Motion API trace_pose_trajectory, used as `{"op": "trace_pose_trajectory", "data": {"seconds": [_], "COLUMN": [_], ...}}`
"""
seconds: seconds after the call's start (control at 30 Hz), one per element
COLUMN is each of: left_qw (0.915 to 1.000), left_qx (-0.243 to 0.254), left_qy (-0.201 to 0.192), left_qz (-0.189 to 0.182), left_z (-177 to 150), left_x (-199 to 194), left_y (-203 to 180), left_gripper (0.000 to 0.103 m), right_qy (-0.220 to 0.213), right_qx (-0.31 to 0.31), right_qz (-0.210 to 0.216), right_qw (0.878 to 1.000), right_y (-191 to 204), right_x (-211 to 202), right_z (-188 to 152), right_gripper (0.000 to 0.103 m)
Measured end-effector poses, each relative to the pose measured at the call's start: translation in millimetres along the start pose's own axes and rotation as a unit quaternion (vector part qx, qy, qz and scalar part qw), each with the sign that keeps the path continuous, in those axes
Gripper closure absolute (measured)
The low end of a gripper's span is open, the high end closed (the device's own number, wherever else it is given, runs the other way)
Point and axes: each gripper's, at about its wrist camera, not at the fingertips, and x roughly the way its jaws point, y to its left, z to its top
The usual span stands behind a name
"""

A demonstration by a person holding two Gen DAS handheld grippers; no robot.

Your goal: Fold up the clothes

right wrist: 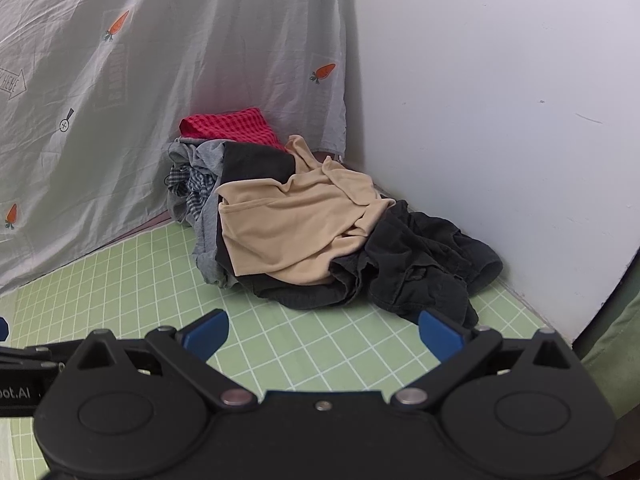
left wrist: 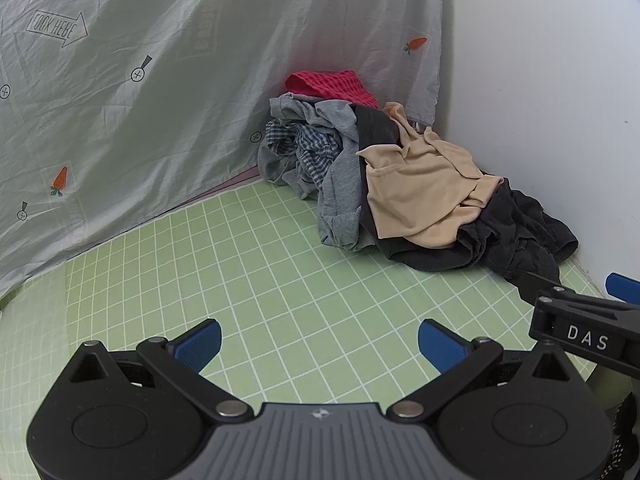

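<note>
A heap of clothes lies in the far corner of a green grid mat [left wrist: 260,264] [right wrist: 152,272]. On top is a beige top [left wrist: 420,196] [right wrist: 292,228], over black garments [left wrist: 508,240] [right wrist: 416,272], a grey shirt [left wrist: 336,152] [right wrist: 204,232], a blue checked piece [left wrist: 308,148] [right wrist: 192,188] and a red checked one [left wrist: 332,86] [right wrist: 228,126]. My left gripper [left wrist: 320,346] hovers open over bare mat, short of the heap. My right gripper [right wrist: 323,338] is open too, its right finger close to the black garment's edge. Part of the right gripper [left wrist: 580,320] shows at the left view's right edge.
A grey sheet printed with carrots [left wrist: 140,100] [right wrist: 120,100] hangs behind and to the left of the mat. A white wall [left wrist: 540,100] [right wrist: 500,120] bounds the right side. Open mat lies between the grippers and the heap.
</note>
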Motion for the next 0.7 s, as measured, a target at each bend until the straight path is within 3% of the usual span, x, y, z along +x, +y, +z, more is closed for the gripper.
{"op": "trace_pose_trajectory", "data": {"seconds": [0.7], "left_qw": [1.0000], "left_qx": [0.000], "left_qy": [0.003], "left_qz": [0.005], "left_z": [-1.5], "left_x": [5.0], "left_y": [0.6], "left_gripper": [0.000], "right_qy": [0.003], "right_qx": [-0.002], "right_qz": [-0.001], "right_qw": [1.000], "right_y": [3.9], "right_x": [5.7], "right_z": [-1.1], "right_gripper": [0.000]}}
